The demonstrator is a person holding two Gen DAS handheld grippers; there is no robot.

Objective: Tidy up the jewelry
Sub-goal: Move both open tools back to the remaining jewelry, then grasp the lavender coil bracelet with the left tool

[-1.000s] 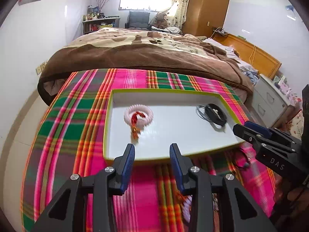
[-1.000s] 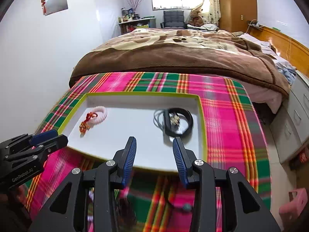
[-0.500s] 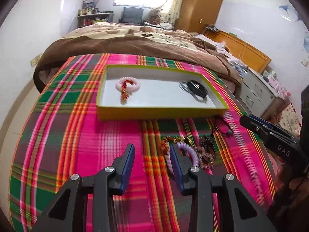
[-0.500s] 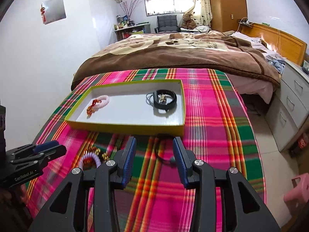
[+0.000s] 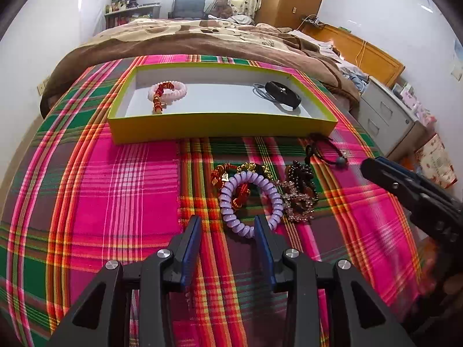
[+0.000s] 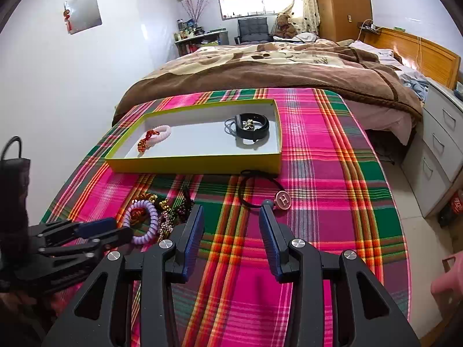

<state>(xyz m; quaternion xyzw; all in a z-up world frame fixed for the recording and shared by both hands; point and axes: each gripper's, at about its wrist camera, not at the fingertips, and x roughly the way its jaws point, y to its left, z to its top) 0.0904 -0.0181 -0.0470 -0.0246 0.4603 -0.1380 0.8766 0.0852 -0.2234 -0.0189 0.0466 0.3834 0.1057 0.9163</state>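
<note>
**Tangled pile could come up as one clump**

The main risk sits in the heap of loose jewelry on the plaid cloth [image 5: 101, 190]. The lilac spiral bracelet [image 5: 251, 199] lies on top of a red-and-gold beaded piece [image 5: 228, 173], and a dark beaded cluster [image 5: 299, 193] touches its right edge. A pinch taken low on the lilac coil would likely catch beads from the pieces beneath, so several would lift together — or one would drop off partway to the box. The coil is springy too, and I judge it could squirm out of a shallow grip.

The left gripper [image 5: 227, 231] hangs with its jaws spread and nothing between them. The lilac bracelet's near arc sits just ahead, at about 12 o'clock, with the right finger close beside the coil; whether it touches I cannot tell. The rest of the pile spreads toward 1 o'clock.

The right gripper [image 6: 231, 219] is also spread wide and empty. The black cord with the round "H" charm [image 6: 283, 199] lies just past its fingertips at about 1 o'clock — its loop runs back to 12 o'clock, reaching the front wall of the yellow-green box [image 6: 196, 165]. That thin cord lies flat on the cloth, so the pads may slide over it.

Inside the box, a pink spiral bracelet [image 6: 159, 133] rests at the left end and a black band [image 6: 254, 130] at the right.
</note>
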